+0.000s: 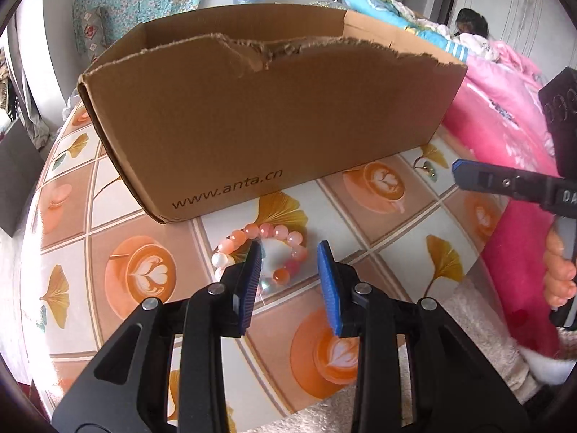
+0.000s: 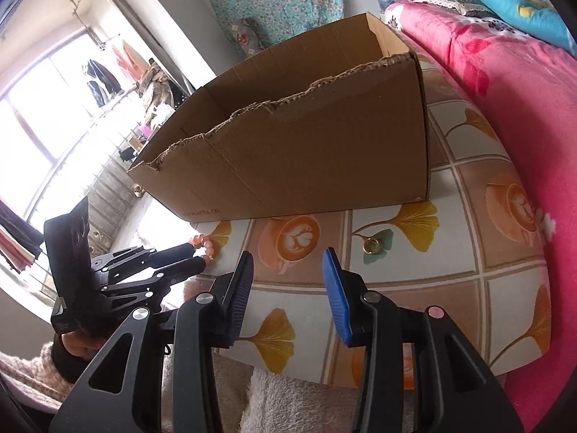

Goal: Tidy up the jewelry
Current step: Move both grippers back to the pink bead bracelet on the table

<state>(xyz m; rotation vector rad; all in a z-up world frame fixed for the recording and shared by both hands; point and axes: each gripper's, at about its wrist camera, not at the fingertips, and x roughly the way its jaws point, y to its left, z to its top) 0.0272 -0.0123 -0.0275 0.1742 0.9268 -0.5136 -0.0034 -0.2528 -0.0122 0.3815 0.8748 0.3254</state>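
On a round table (image 1: 360, 195) patterned with latte cups and ginkgo leaves stands a torn-edged cardboard box (image 1: 274, 115) — pink bedding (image 2: 505, 83) beside it, a bright window (image 2: 39, 108) beyond. The pink bead bracelet (image 1: 267, 232) lies before the box under the left gripper (image 1: 290, 249), jaws apart and empty. A ring (image 2: 371, 245) lies ahead of the right gripper (image 2: 286, 256), jaws likewise apart.

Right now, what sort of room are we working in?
Most likely a bedroom at home: a pink quilt on a bed beside the table, and clothes on a rack by the window.
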